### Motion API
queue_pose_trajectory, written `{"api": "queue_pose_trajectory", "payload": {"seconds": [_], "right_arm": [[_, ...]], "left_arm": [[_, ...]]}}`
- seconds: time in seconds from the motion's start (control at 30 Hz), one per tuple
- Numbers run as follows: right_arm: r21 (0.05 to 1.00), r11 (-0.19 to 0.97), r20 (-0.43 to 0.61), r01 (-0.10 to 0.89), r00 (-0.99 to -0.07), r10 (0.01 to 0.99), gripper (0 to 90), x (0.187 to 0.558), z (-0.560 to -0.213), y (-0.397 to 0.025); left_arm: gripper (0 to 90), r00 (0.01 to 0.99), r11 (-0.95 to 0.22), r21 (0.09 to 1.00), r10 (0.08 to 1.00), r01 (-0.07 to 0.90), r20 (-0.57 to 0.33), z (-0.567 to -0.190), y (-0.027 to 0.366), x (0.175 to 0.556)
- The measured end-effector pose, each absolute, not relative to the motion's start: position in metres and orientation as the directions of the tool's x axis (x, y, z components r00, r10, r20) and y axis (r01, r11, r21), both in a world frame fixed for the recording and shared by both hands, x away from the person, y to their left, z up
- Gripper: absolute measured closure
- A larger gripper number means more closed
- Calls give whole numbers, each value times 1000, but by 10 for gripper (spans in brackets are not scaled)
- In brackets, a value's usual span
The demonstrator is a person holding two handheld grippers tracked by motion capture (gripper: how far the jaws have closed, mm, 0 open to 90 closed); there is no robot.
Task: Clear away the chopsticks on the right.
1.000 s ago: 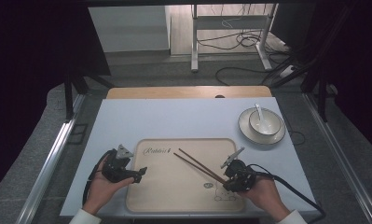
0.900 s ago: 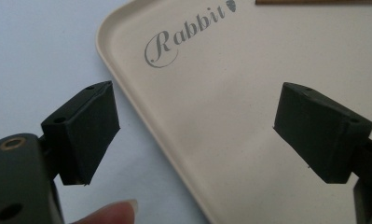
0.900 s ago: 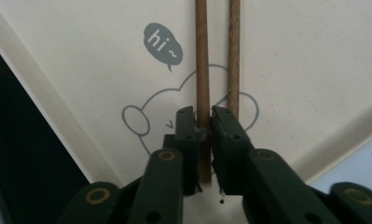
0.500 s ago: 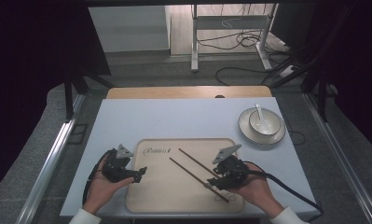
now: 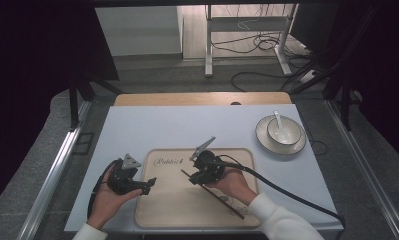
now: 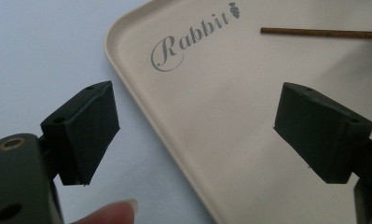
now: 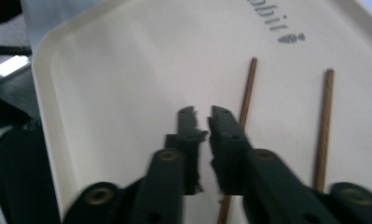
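Right gripper view shows the right gripper with its jaws almost pressed together, a thin slit between them, and nothing caught in that slit; it hangs over the cream tray. Just to the right of its jaws lies one chopstick, passing under the right jaw, and a second chopstick lies farther right, roughly parallel, both running lengthwise away from the gripper toward the printed word. In the left gripper view the left gripper is spread wide and holds nothing, one jaw over the blue table, the other over the tray, with a chopstick tip ahead of it to the right. Since the earlier high views the right gripper has moved leftward along the chopsticks toward the tray's middle, while the left one has stayed at the tray's left edge. In the high view the chopsticks slant from the right gripper's jaws back under its hand, toward the tray's near right corner.
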State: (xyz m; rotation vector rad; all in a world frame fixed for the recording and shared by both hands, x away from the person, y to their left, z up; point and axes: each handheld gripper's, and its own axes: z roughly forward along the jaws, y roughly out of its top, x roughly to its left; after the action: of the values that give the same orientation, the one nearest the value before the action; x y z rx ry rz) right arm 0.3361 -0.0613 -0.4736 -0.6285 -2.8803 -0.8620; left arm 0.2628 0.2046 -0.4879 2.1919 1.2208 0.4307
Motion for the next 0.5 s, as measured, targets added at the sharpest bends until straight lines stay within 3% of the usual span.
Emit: {"api": "queue_pose_trajectory", "payload": {"seconds": [0.1,0.3,0.5], "right_arm": [[496,769,161,402,-913,374,891,346,-481,-53],[465,760,230,454,-891,392,892,360,-499,-44],[458,756,193,469,-882,430,892,366,-509,-42]], "left_arm": [[138,526,-407,630,850,661,-3,-489,205,263],[138,529,-412,627,849,661,0,-489,205,263],[138,527,-411,627,850,662,1,-490,205,263]]}}
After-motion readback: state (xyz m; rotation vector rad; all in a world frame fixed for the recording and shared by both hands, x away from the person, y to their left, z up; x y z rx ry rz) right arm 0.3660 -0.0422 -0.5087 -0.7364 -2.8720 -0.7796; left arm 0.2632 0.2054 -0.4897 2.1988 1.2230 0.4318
